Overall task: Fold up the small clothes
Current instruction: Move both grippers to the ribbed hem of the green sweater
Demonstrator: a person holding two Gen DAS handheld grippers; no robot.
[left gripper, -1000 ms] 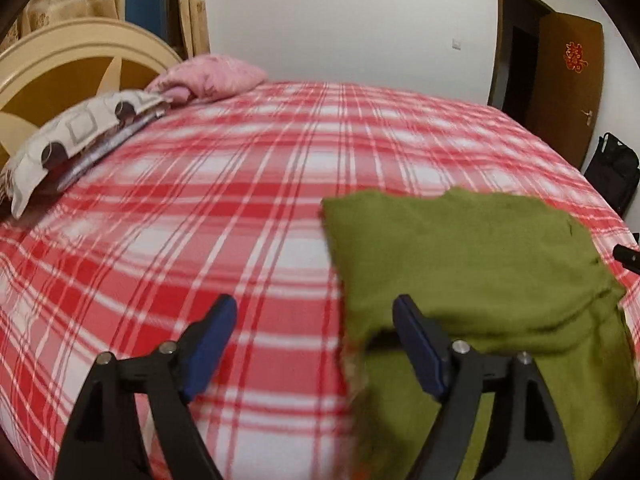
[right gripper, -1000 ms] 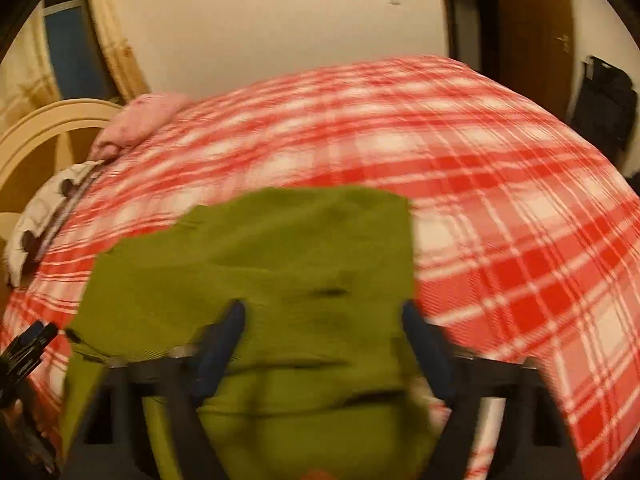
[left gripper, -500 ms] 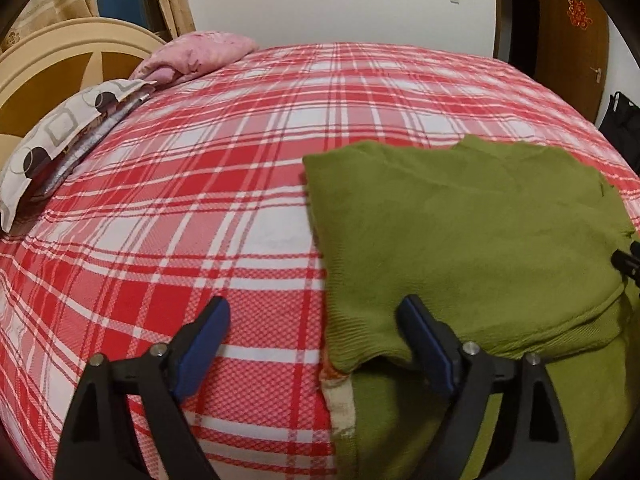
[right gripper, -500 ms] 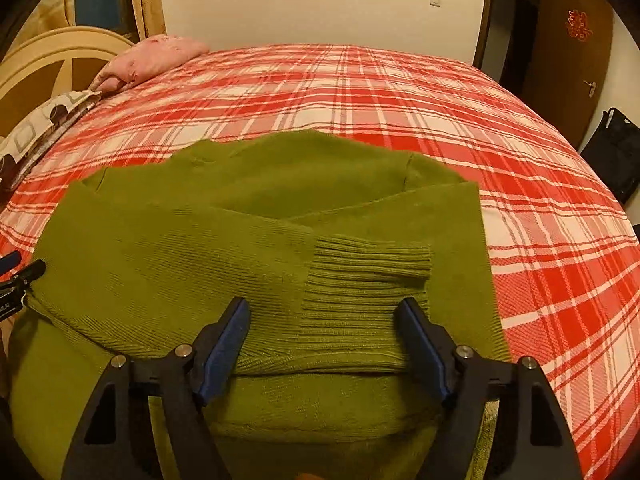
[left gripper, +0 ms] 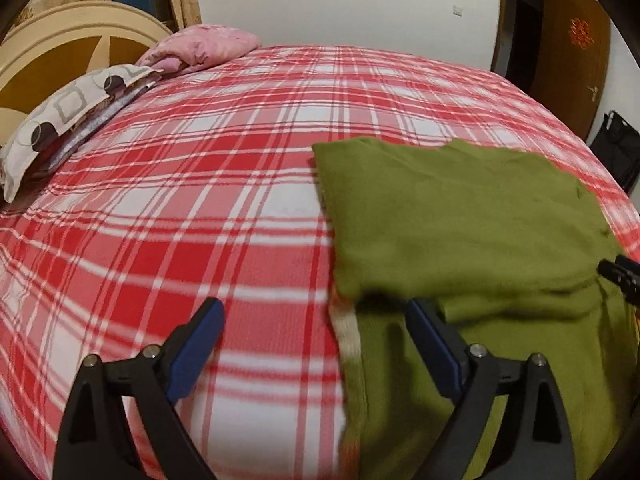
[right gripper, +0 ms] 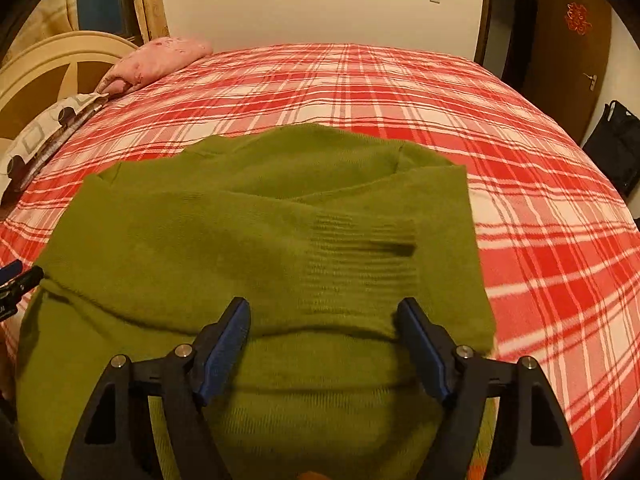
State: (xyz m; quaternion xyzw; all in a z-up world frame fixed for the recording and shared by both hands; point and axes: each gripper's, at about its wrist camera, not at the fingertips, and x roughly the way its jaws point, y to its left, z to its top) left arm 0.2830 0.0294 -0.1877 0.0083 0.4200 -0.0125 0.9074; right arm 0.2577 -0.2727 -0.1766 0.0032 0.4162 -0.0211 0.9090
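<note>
Left gripper (left gripper: 312, 316): jaws wide apart, having just opened further, nothing pressed; angled down at the bed (left gripper: 168, 208).
Sweater (right gripper: 256, 240): green, partly folded on the plaid cover; its left edge lay between the left jaws, blurred there.
Right gripper (right gripper: 324, 316): jaws apart, clamping nothing, over the ribbed cuff (right gripper: 356, 252).
Hidden: sweater's near hem cut off below.
Writing: none legible.
</note>
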